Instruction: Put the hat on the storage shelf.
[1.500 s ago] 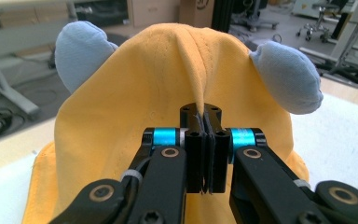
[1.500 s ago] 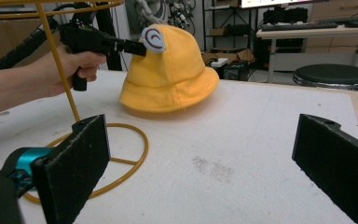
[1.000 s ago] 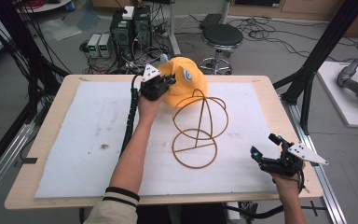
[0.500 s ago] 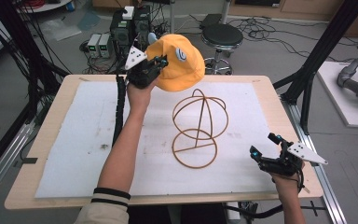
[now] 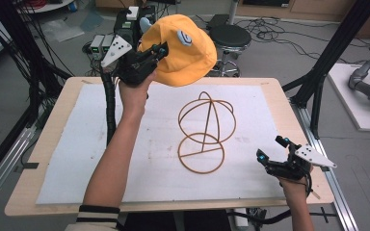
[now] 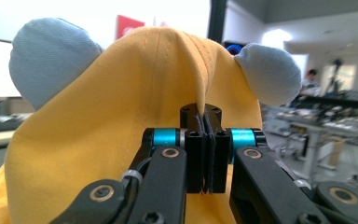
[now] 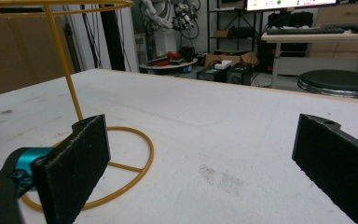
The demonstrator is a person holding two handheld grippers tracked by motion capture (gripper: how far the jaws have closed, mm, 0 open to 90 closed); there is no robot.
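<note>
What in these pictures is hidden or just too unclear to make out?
- Inside of the yellow cap: high view, its own crown covers it.
- How much cloth the left gripper pinches: left gripper view, the shut jaws cover the fold.
- Top of the wire stand: right gripper view, cut off by the upper edge.
- Badge on the cap: high view, too small to read.
- Room behind the cap: left gripper view, blurred.

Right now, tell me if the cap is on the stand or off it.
Off. The left tool holds the cap in the air, clear of the stand.
</note>
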